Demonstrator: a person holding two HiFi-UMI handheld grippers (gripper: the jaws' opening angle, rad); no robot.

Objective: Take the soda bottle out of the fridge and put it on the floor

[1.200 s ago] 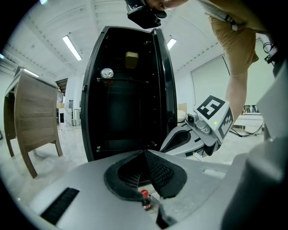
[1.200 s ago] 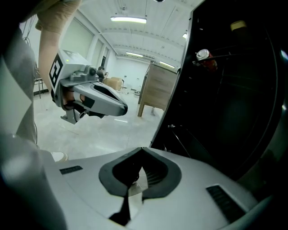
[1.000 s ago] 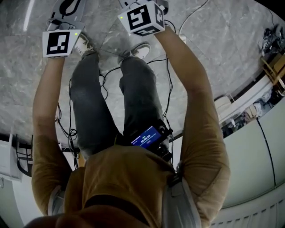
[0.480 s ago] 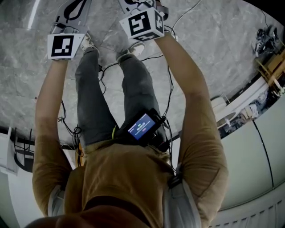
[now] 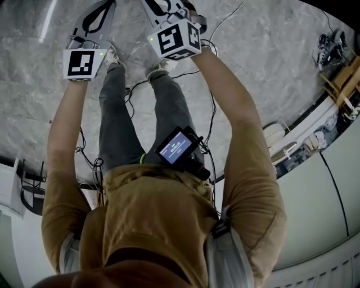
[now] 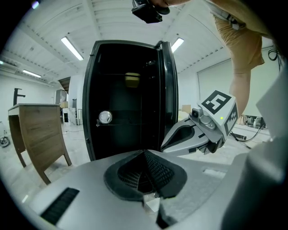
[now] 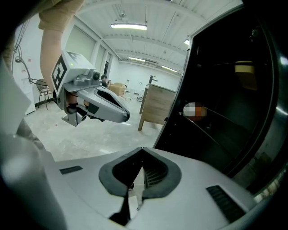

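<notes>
A black fridge (image 6: 128,99) stands open in front of me, dark inside. On a shelf at its left lies a round silvery end (image 6: 105,117), perhaps the soda bottle; the right gripper view shows the same spot as a blurred orange patch (image 7: 195,110). A yellowish item (image 6: 132,79) sits on a higher shelf. My left gripper (image 6: 145,152) is shut with nothing in it, short of the fridge. My right gripper (image 7: 142,150) is shut and empty too. Both are held out side by side, the left gripper (image 5: 101,7) and right gripper (image 5: 160,7) above the person's shoes.
A wooden cabinet (image 6: 38,134) stands left of the fridge. The floor (image 5: 270,62) is grey marble with cables (image 5: 205,107) trailing round the person's legs. White furniture and clutter (image 5: 315,135) line the right side. A phone (image 5: 175,147) hangs at the waist.
Both grippers have risen together, still side by side. The person has straightened up, so the legs and floor look farther away.
</notes>
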